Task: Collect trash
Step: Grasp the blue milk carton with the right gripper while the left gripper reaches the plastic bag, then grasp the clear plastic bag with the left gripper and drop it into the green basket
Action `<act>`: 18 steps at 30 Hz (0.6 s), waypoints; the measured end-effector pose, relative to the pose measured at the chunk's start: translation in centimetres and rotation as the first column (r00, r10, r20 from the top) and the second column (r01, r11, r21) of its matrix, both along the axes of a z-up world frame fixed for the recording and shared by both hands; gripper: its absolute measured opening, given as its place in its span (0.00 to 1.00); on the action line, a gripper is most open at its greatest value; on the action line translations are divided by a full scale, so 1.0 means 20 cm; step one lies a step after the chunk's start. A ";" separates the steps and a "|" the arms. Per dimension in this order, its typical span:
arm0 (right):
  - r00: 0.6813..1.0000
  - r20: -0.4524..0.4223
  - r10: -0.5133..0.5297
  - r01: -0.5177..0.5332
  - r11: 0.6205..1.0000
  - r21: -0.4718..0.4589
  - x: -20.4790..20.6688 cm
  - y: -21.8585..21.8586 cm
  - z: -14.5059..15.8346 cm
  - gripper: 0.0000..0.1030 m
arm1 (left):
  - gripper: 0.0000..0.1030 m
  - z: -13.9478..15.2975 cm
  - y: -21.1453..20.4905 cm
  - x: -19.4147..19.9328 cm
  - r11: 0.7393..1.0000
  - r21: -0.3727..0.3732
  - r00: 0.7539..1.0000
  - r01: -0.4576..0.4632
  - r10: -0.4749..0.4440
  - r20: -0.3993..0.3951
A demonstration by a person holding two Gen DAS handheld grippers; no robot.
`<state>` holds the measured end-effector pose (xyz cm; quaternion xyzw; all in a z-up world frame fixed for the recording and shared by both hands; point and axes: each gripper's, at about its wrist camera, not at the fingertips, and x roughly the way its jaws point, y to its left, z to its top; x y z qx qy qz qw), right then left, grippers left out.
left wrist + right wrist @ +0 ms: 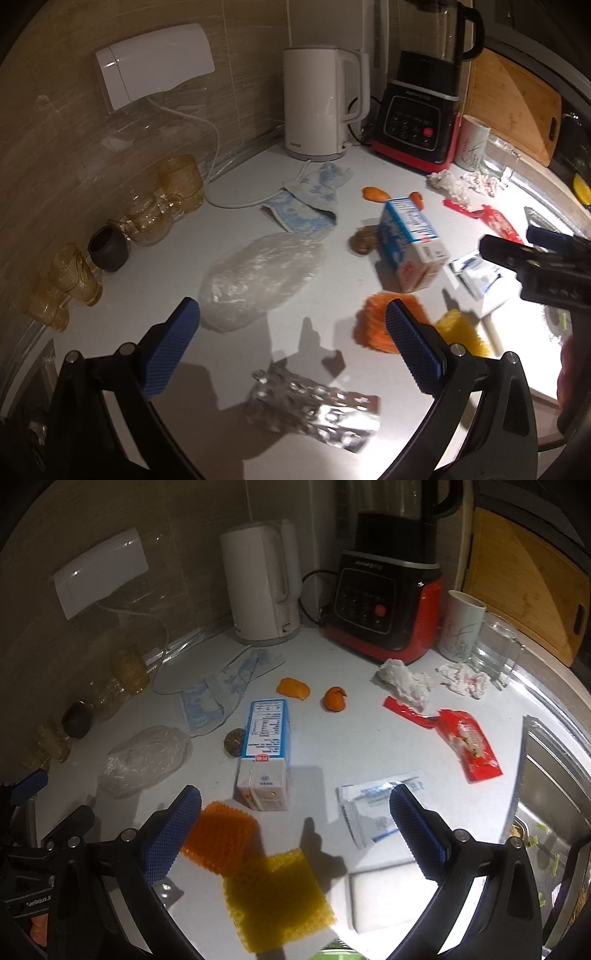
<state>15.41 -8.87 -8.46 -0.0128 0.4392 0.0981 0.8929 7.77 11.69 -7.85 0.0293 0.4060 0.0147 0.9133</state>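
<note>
Trash litters a white counter (155,280). My left gripper (291,347) is open and empty above a silver blister pack (314,410), with a clear plastic bag (258,277) just ahead. My right gripper (295,830) is open and empty above an orange foam net (221,838) and a yellow foam net (277,897). A milk carton (266,749) lies ahead, a white sachet (373,808) to its right. Beyond lie a face mask (221,690), orange peels (291,688), a red wrapper (469,746) and crumpled tissues (406,681).
A white kettle (317,103), a red-based blender (421,110), a paper cup (461,627) and a glass (495,646) stand at the back. Amber glassware (155,210) lines the left wall. A sink (550,794) is at the right, a cutting board (524,579) behind it.
</note>
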 end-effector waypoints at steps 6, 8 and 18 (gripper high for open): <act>0.998 -0.066 -0.003 -0.001 0.999 -0.053 0.24 0.19 -0.23 0.94 | 0.94 -0.14 0.13 0.18 0.998 -0.020 0.997 0.059 -0.059 -0.045; 0.996 -0.089 -0.003 -0.003 0.998 -0.060 0.28 0.22 -0.28 0.76 | 0.94 -0.19 0.15 0.25 0.997 -0.026 0.996 0.069 -0.070 -0.062; 0.992 -0.128 -0.009 0.017 0.998 0.060 0.27 0.12 -0.25 0.40 | 0.93 -0.41 0.10 0.54 0.986 0.017 0.973 0.169 -0.164 -0.165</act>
